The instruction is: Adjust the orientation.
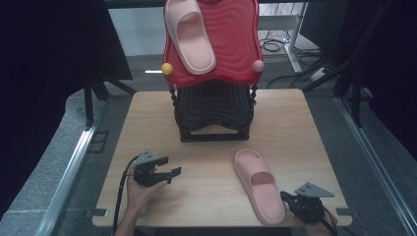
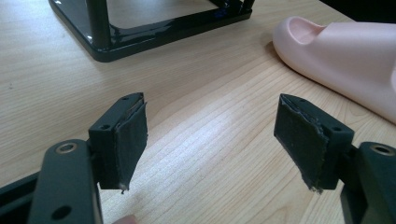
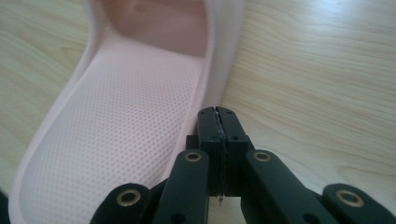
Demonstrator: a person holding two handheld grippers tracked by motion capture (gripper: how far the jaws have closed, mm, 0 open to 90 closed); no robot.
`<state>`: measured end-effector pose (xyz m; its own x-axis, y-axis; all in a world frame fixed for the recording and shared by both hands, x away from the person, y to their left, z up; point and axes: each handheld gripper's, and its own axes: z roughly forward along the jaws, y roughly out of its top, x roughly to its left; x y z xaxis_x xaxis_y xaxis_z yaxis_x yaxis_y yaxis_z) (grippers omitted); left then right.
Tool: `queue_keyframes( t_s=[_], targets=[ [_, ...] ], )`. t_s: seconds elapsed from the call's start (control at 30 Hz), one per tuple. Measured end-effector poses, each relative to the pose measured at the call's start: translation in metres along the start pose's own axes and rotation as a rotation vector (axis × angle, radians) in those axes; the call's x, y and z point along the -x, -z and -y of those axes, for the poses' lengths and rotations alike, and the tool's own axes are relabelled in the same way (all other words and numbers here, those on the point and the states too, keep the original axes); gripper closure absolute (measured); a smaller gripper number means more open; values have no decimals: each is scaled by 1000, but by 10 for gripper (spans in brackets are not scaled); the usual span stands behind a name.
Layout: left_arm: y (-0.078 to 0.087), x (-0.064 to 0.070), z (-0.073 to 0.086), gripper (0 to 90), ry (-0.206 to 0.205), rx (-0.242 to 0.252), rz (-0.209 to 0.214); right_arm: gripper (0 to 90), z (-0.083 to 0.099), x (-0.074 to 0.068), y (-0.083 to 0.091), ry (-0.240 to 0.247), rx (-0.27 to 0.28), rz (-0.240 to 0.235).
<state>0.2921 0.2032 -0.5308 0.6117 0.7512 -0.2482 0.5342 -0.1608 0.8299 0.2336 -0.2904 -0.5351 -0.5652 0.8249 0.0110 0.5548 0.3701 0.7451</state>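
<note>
Slipper on table: a pink slipper [image 1: 258, 186] lies flat on the wooden table [image 1: 206, 147], toe toward the black rack [image 1: 214, 114], heel near the front edge.
Right claw: the right gripper [image 1: 290, 199] sits just beside the slipper's heel, on its right; in the right gripper view its jaws are pressed together with nothing between them, tips at the slipper's [image 3: 130, 121] outer rim.
Left claw: the left gripper [image 1: 169, 167] is well apart from the slipper, jaws spread wide and empty over bare wood, pointing toward it.
Second slipper: another pink slipper [image 1: 189, 34] rests on the red tray [image 1: 233, 34] atop the rack.
</note>
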Motion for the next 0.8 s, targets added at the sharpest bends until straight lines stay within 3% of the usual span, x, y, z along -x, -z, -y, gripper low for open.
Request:
queue_keyframes(
  t_s=[0.17, 0.23, 0.37, 0.53, 0.8],
  targets=[
    [0, -1, 0, 258, 6, 0, -3, 900, -3, -16, -4, 35, -11, -46],
    [0, -2, 1, 258, 5, -1, -3, 900, -6, -24, -8, 38, -10, -92],
    [0, -2, 1, 258, 7, -1, -3, 899, -10, -41, -15, 64, -12, -137],
    [0, -1, 0, 257, 10, 2, -2, 899, -18, -61, -25, 118, -24, -160],
    [-2, -2, 1, 256, 6, -7, -1, 898, -33, -82, -45, 155, -5, -180]
  ],
)
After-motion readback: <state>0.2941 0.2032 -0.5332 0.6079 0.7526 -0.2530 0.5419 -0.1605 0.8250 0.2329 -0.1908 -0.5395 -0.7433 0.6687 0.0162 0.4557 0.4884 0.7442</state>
